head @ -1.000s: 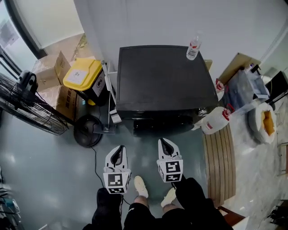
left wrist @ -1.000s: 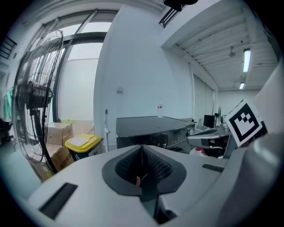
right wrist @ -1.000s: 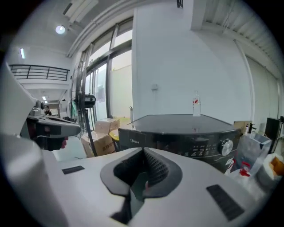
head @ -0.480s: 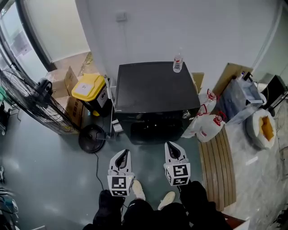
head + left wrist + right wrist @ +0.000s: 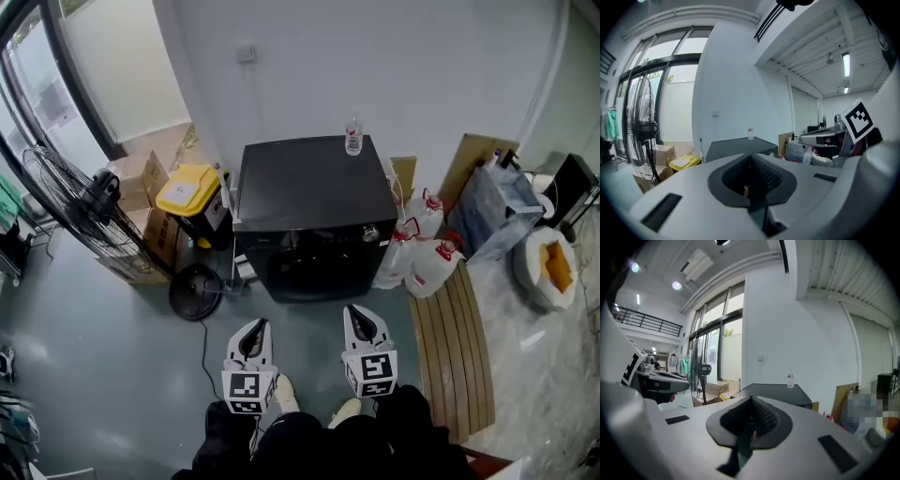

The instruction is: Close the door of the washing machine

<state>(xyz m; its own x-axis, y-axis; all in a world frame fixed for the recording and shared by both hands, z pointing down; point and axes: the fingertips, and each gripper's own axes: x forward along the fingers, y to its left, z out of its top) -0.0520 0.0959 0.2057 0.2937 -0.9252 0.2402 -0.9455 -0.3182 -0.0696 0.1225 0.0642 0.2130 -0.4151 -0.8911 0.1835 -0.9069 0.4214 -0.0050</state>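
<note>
A black washing machine [image 5: 314, 187] stands against the white wall, its dark front door [image 5: 314, 270] flush with the cabinet. It also shows small and far off in the left gripper view [image 5: 736, 146] and the right gripper view [image 5: 776, 392]. My left gripper [image 5: 251, 339] and right gripper [image 5: 364, 326] hang side by side over the floor, well short of the machine's front. Both point toward it. Each has its jaws together with nothing between them. A small water bottle [image 5: 353, 137] stands on the machine's top at the back.
A yellow-lidded bin [image 5: 190, 192] and cardboard boxes [image 5: 141, 183] sit left of the machine, with a standing fan [image 5: 80, 211] and its round base [image 5: 194, 291] nearer me. White jugs [image 5: 422, 262], a wooden slat board [image 5: 455, 347] and bags lie to the right.
Both grippers have drawn back from the washing machine and risen, and the head view has pulled away, so the machine looks smaller and farther. The door stays closed throughout.
</note>
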